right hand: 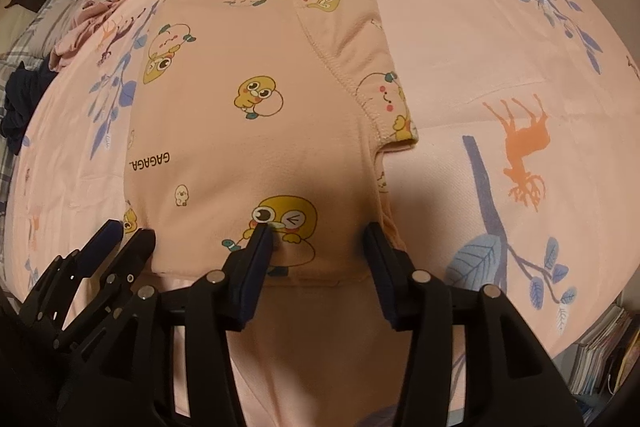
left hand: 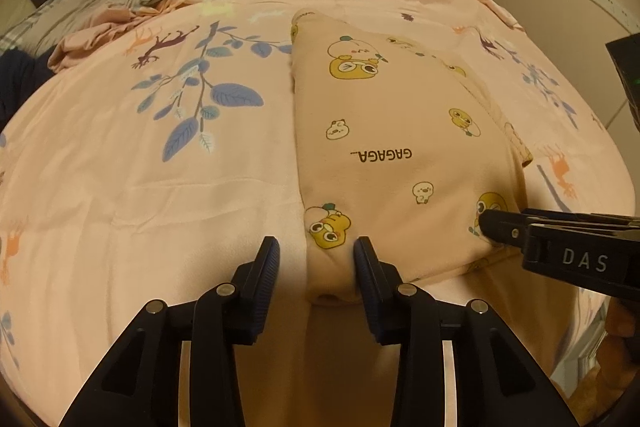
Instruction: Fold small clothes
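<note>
Bedspread [left hand: 120, 167], pink with leaf prints, carries a peach cartoon-print garment [left hand: 400, 147], already folded narrow, at centre. At 6 o'clock the left gripper [left hand: 316, 251] straddles its near-left corner, jaws apart, gripping nothing. At 4 o'clock the right gripper [right hand: 318, 233], marked "DAS", is likewise released over the near hem. Likely next: pinch both corners, fold away. Garment reads "GAGAGA...".

We see a small peach shirt [left hand: 400, 131] printed with yellow cartoon ducks and "GAGAGA", lying flat, folded lengthwise into a narrow panel, one short sleeve [right hand: 394, 99] sticking out on its right side.
</note>
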Motion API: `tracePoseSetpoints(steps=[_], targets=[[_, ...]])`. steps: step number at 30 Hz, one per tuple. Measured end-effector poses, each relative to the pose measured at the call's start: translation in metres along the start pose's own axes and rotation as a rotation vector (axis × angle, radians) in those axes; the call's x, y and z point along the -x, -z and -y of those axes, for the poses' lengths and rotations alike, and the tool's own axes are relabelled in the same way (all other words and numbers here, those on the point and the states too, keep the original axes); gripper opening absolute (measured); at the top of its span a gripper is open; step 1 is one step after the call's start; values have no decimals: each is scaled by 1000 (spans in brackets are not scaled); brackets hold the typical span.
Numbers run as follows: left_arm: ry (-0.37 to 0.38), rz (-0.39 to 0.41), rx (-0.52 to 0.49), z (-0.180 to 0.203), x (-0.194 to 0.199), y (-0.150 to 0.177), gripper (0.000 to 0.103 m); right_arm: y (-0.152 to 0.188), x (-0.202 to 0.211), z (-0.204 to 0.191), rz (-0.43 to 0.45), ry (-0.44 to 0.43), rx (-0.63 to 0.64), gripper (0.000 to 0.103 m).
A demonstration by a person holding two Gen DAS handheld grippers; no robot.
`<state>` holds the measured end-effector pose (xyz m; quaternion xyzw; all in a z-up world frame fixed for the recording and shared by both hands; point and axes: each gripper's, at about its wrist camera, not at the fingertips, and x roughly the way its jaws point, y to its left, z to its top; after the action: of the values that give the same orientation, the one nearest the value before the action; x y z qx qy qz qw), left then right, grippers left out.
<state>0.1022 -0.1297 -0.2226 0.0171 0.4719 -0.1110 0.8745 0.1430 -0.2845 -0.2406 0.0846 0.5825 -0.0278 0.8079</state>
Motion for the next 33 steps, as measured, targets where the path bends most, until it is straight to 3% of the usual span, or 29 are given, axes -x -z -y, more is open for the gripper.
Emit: tracePoseSetpoints(steps=[24,33], targets=[[21,-16,11,-6,-5,-4,46,-5,-7,-6,19,25,11,56],[48,29,18,-11,3,-11,47,-2,0,-2,32,-7,-7,57]])
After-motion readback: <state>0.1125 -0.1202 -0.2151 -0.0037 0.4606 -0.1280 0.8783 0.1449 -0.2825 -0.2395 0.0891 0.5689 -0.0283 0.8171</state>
